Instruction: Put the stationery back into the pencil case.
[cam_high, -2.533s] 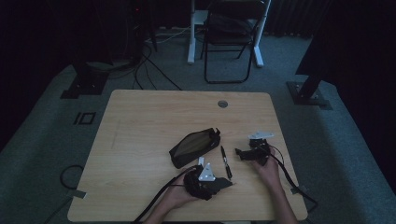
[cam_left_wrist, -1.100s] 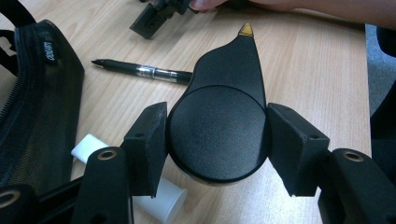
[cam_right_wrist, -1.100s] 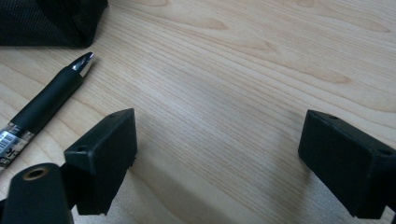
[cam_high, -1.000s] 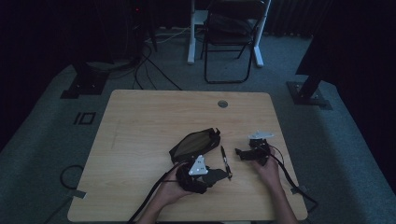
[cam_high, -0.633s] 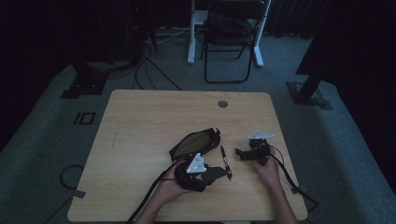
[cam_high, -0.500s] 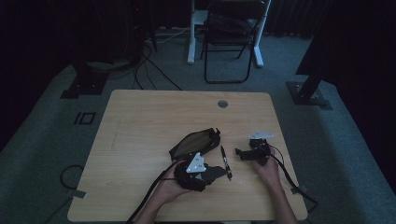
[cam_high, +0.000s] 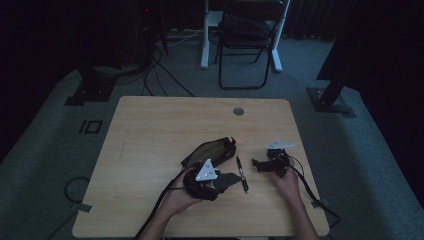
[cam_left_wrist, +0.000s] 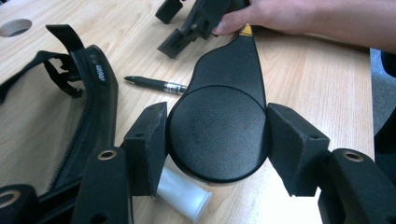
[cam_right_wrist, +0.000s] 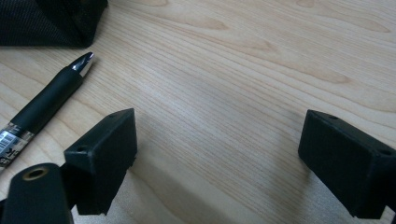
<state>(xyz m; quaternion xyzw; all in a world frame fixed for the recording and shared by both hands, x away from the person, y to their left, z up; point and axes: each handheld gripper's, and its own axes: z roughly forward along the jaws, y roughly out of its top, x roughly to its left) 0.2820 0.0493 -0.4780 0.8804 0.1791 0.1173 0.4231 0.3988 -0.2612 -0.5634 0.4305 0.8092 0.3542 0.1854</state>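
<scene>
Fingers (cam_left_wrist: 147, 147) of the left gripper (cam_left_wrist: 217, 149): clenched on a black tape dispenser (cam_left_wrist: 219, 126), matte, round-bodied, tapering to a yellow-tipped nose, held just above the counter (cam_left_wrist: 299, 70). Beside it: white roll (cam_left_wrist: 184, 196), black pen (cam_left_wrist: 154, 84), open black zip pouch (cam_left_wrist: 91, 93). Farther: right gripper (cam_right_wrist: 217, 158), fingers released over bare wood, apart.
</scene>
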